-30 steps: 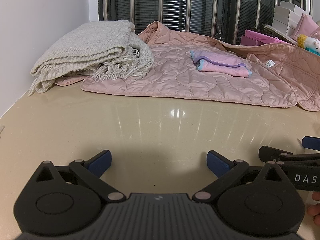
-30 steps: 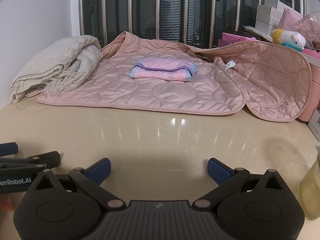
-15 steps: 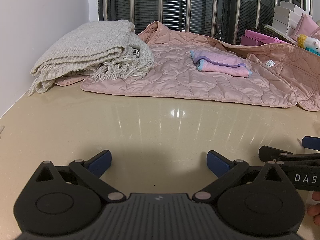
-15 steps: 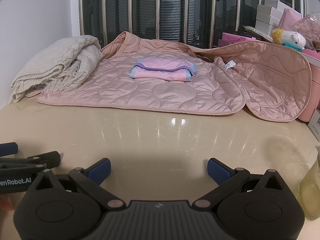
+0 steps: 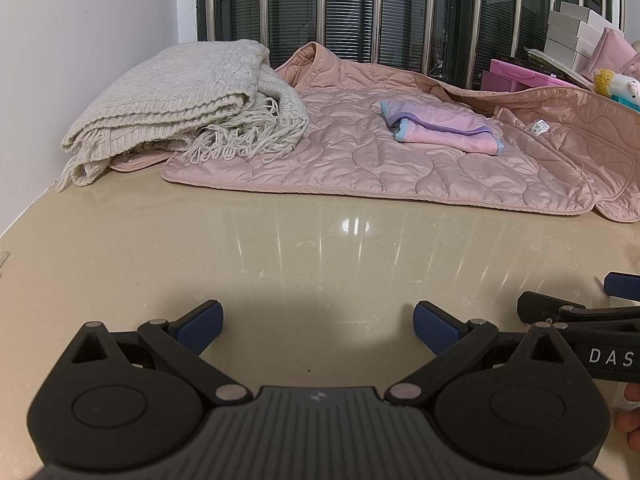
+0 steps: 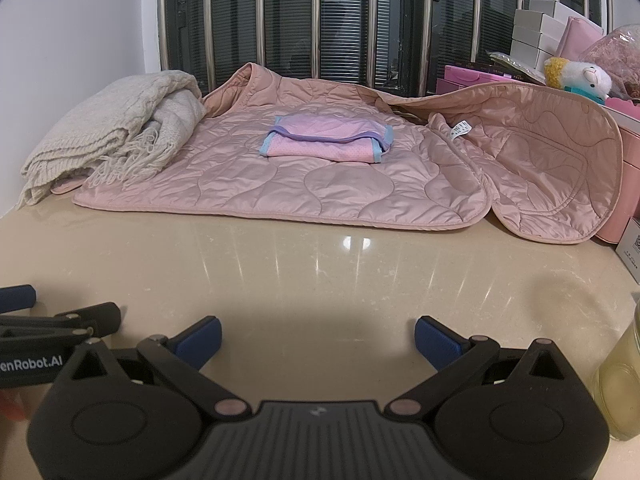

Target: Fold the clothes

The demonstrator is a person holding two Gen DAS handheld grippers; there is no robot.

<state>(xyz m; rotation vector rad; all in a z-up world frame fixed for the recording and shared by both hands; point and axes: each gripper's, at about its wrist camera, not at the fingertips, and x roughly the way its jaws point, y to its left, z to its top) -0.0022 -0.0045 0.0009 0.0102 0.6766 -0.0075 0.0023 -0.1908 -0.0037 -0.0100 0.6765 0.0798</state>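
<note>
A pink quilted jacket (image 5: 360,164) (image 6: 288,184) lies spread on the beige table toward the back. On it rests a small folded pink and lilac cloth with blue trim (image 5: 442,128) (image 6: 328,140). A folded cream knitted blanket with fringe (image 5: 180,104) (image 6: 104,132) sits on the jacket's left side. My left gripper (image 5: 318,322) is open and low over the bare table near the front edge. My right gripper (image 6: 318,334) is also open, empty, beside it to the right. Each gripper's side shows at the edge of the other's view.
The glossy beige table (image 6: 320,272) stretches between the grippers and the jacket. A white wall borders the left and a barred window the back. Pink boxes and a plush toy (image 6: 580,76) stand back right. A yellowish glass jar (image 6: 620,384) stands close at the right.
</note>
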